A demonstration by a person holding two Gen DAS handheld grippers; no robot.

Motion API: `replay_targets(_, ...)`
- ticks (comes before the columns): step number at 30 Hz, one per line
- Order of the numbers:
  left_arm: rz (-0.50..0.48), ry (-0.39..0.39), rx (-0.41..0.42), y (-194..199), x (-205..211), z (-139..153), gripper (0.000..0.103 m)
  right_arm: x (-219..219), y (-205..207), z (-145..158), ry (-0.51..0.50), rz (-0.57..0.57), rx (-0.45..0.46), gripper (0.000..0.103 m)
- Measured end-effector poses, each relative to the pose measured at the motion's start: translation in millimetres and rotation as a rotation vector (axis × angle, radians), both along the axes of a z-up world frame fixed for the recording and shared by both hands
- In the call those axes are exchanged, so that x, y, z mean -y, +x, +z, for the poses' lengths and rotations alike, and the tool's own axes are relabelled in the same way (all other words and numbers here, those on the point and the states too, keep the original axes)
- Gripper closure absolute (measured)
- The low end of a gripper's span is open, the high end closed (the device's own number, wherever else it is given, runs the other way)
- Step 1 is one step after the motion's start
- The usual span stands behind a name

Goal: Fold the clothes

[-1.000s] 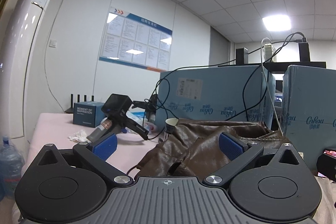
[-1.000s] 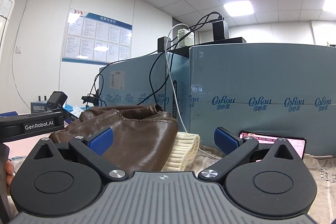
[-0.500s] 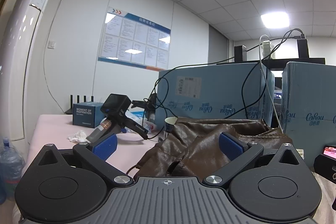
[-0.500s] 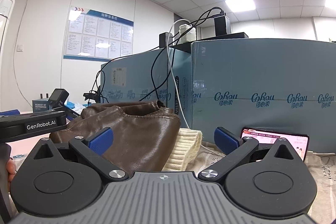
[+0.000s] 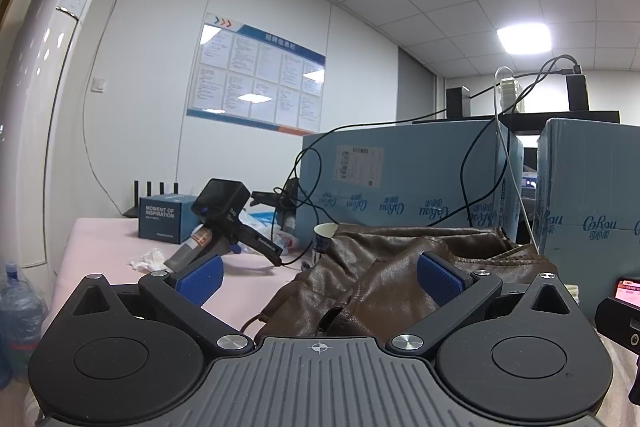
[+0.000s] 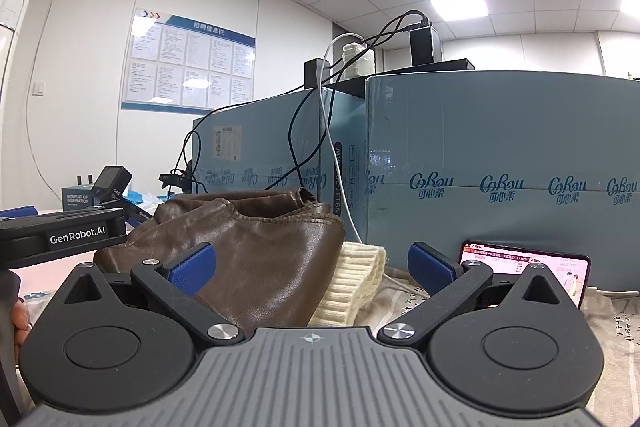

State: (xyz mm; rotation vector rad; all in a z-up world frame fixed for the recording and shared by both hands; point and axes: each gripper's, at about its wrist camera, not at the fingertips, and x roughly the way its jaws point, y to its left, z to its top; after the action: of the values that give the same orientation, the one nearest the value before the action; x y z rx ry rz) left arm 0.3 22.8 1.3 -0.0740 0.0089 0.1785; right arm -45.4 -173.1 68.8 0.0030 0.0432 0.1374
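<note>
Both grippers' fingers are standing apart, empty; the brown leather jacket (image 5: 404, 267) at 12 o'clock is looking heavy, slick, stiffish — best gripped at its seamed hem.

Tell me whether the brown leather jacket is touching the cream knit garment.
Touching. The right wrist view shows the brown leather jacket lying over the cream knit garment, its lower edge resting directly on the ribbed knit with no gap visible between them.
</note>
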Motion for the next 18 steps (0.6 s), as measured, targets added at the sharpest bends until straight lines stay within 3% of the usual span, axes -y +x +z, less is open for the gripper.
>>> replay_targets(18, 0.001, -0.003, 0.006, 0.5, -0.5, -0.3, 0.0, 0.1, -0.2, 0.1, -0.002, 0.001, -0.001, 0.0)
